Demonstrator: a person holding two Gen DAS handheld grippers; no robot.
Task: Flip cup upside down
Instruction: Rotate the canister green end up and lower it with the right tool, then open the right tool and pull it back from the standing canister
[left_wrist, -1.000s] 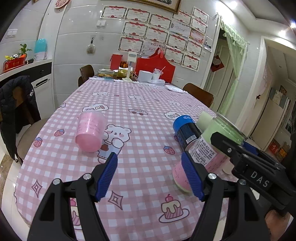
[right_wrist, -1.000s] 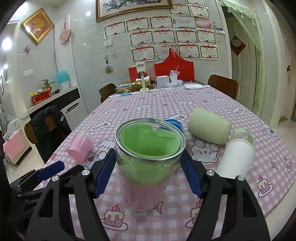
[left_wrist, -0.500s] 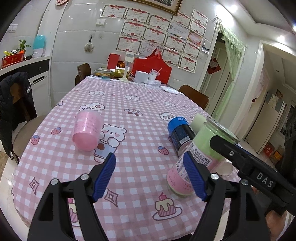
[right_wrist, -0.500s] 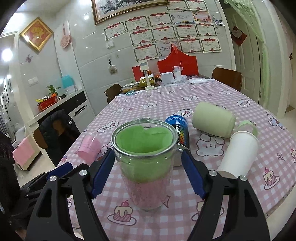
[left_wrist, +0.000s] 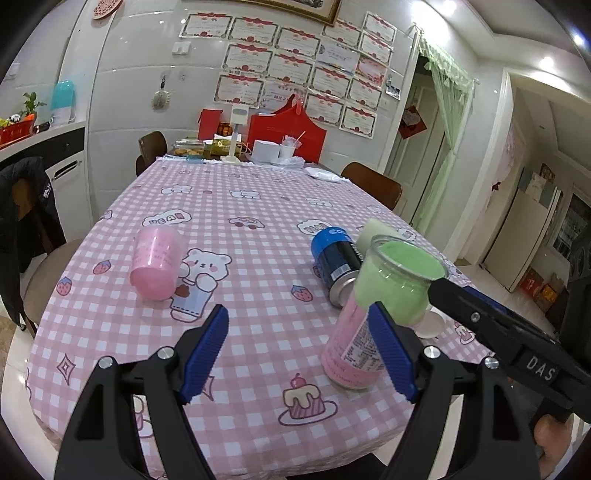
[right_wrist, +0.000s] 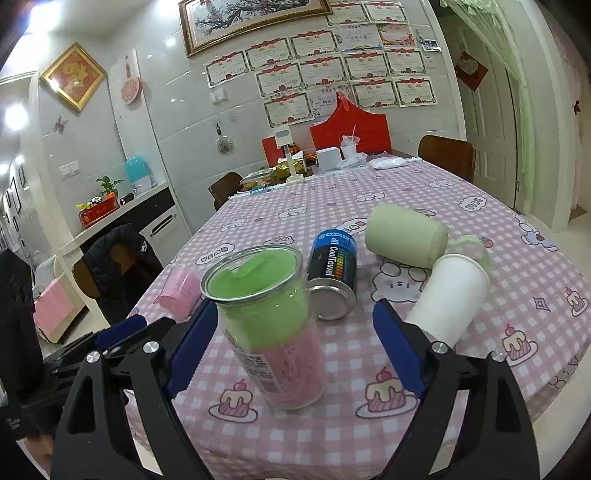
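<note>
A clear cup with a green upper half and pink lower half (right_wrist: 271, 325) stands mouth up on the pink checked tablecloth (right_wrist: 406, 184); it also shows in the left wrist view (left_wrist: 376, 314). My right gripper (right_wrist: 291, 347) is open, its blue pads on either side of the cup with a wide gap on the right. My left gripper (left_wrist: 299, 350) is open and empty, left of the cup. A pink cup (left_wrist: 155, 262) lies on its side at the left.
A blue can (right_wrist: 334, 273), a pale green cup (right_wrist: 404, 234) and a white paper cup (right_wrist: 448, 299) lie on their sides behind the standing cup. Boxes and a lamp crowd the table's far end (right_wrist: 325, 158). Chairs stand around the table; its front edge is close.
Both grippers have pulled back a little from the table. The right gripper has opened and let go of the green-and-pink cup, which now stands on the cloth, off-centre to the left between the pads.
</note>
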